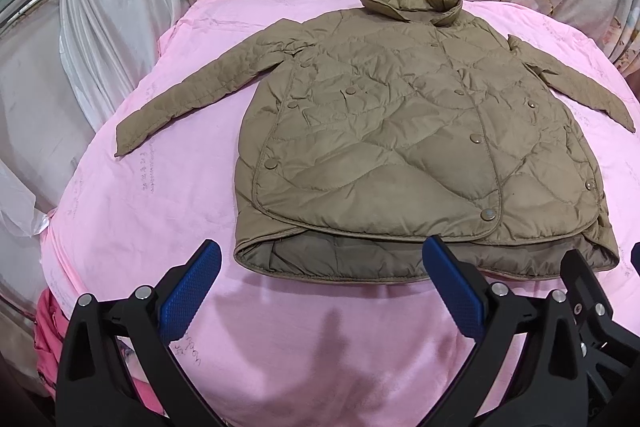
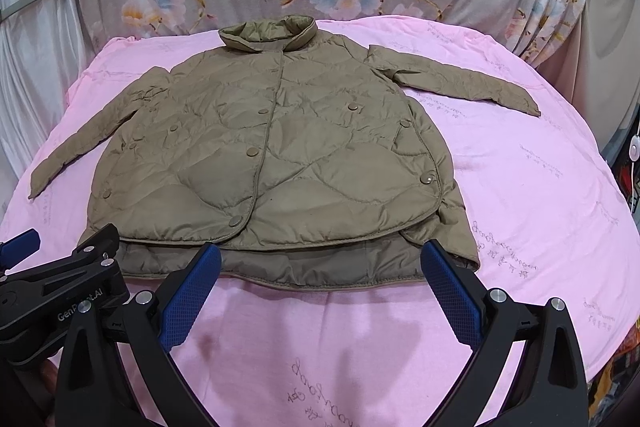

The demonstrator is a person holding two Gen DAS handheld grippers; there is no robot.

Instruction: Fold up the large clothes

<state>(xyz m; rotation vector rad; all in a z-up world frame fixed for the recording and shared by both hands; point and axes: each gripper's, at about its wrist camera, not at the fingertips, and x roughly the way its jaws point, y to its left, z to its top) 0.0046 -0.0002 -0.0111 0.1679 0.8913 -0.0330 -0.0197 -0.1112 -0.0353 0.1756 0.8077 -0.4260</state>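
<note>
Both my left gripper [image 1: 320, 267] and right gripper [image 2: 320, 267] hang spread, empty. The quilted jacket [image 1: 400, 131] looks puffy and slippery; I'd pinch each sleeve cuff [image 1: 128, 135].

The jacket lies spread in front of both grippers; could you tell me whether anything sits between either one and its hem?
Nothing visible does. The left gripper and right gripper both hang open just short of the jacket, over bare pink sheet. The hem faces them unobstructed.

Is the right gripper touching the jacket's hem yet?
Cannot tell. In the right wrist view the open right gripper has its fingertips overlapping the khaki quilted jacket's hem, but neither view shows whether they hover above it.
</note>
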